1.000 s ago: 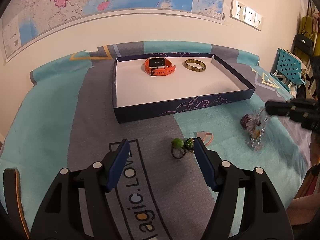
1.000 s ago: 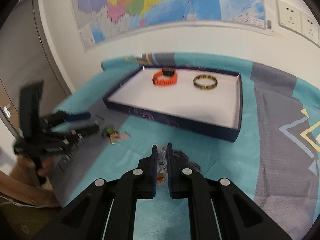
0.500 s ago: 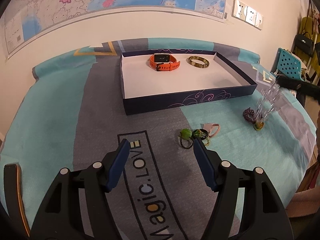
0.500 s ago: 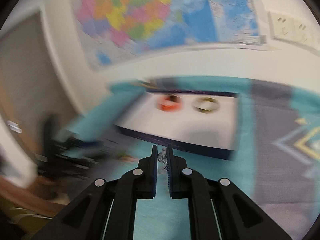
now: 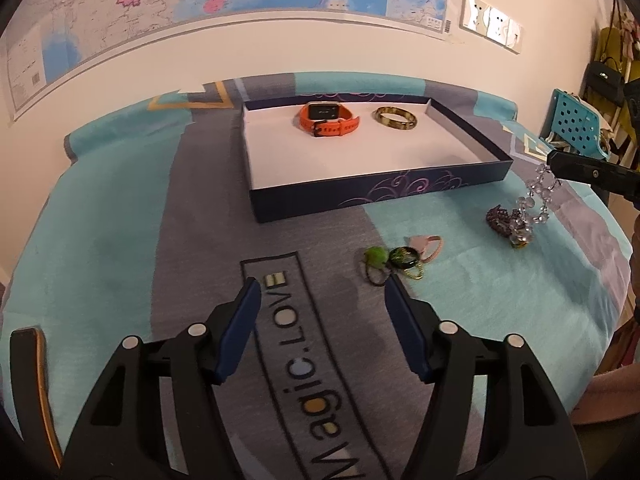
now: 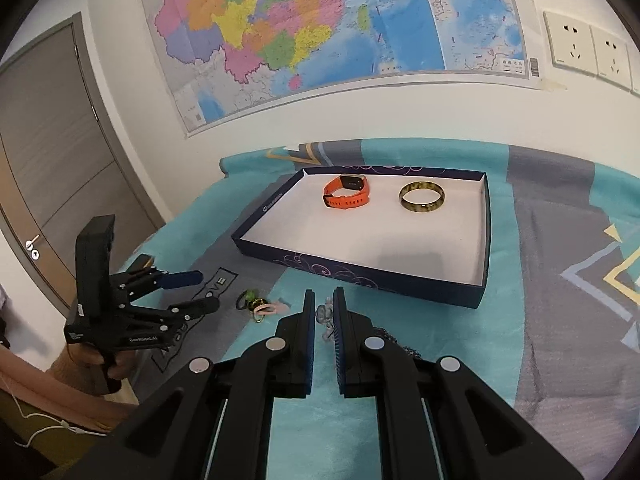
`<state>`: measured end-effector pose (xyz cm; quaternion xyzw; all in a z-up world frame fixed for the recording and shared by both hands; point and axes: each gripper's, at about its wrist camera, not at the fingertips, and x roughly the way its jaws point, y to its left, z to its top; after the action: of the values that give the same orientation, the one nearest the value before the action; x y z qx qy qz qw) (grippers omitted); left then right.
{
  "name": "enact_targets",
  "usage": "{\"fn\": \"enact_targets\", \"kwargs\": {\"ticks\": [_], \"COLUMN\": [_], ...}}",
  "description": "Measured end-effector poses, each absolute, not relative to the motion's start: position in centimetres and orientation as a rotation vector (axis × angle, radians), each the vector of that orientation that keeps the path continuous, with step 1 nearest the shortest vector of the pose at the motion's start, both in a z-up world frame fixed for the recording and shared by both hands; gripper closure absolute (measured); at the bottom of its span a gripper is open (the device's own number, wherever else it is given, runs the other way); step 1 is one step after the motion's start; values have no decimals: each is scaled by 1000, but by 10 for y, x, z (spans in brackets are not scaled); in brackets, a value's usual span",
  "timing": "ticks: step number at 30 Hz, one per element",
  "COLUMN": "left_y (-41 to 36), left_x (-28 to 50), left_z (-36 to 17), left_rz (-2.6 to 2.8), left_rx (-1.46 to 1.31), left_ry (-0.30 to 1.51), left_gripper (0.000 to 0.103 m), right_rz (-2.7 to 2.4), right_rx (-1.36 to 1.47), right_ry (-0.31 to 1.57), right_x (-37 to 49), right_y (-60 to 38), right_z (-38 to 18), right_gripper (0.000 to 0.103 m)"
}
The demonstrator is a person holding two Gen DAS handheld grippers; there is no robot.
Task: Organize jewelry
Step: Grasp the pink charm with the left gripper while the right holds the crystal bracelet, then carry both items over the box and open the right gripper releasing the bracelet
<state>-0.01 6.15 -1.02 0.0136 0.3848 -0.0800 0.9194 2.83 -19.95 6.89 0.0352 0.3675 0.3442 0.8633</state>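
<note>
A dark blue tray (image 5: 380, 196) (image 6: 360, 276) with a white floor holds an orange watch (image 5: 328, 120) (image 6: 347, 196) and an olive bangle (image 5: 396, 118) (image 6: 422, 199). My right gripper (image 6: 323, 294) (image 5: 554, 158) is shut on a clear bead bracelet (image 6: 325, 316) (image 5: 536, 200), which hangs down to a purple piece (image 5: 498, 218) on the cloth. My left gripper (image 5: 322, 282) (image 6: 209, 290) hovers over the cloth with its jaws closing on nothing. Just beyond its right finger lie a green pom hair tie (image 5: 375, 258), a dark green ring (image 5: 404, 258) and a pink hair tie (image 5: 428, 246).
A teal and grey cloth with lettering (image 5: 304, 360) covers the table. A map and wall sockets (image 6: 576, 46) are behind it. A blue chair (image 5: 576, 120) stands at the far right, and a grey door (image 6: 52, 184) is at the left. A person's hand (image 6: 100, 360) holds the left gripper.
The right gripper has risen with the clear bead bracelet, which now hangs stretched above the cloth. The left gripper's jaws have narrowed a little.
</note>
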Motion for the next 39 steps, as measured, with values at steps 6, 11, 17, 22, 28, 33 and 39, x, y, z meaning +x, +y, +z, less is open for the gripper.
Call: {"fn": "enact_targets", "kwargs": {"ticks": [6, 11, 17, 22, 28, 33, 39], "left_y": [68, 39, 1, -10, -8, 8, 24], "left_x": [-2, 0, 15, 25, 26, 34, 39], "left_z": [-11, -3, -3, -11, -14, -5, 10], "left_rz": [-172, -271, -363, -390, -402, -438, -442], "left_rx": [13, 56, 124, 143, 131, 14, -68], "left_ry": [805, 767, 760, 798, 816, 819, 800], "left_gripper": [47, 50, 63, 85, 98, 99, 99], "right_rz": [742, 749, 756, 754, 752, 754, 753], "right_rx": [75, 85, 84, 92, 97, 94, 85], "right_ry": [755, 762, 768, 777, 781, 770, 741], "right_x": [29, 31, 30, 30, 32, 32, 37], "right_y": [-197, -195, -193, -193, -194, -195, -195], "right_z": [73, 72, 71, 68, 65, 68, 78], "right_gripper": [96, 96, 96, 96, 96, 96, 96]}}
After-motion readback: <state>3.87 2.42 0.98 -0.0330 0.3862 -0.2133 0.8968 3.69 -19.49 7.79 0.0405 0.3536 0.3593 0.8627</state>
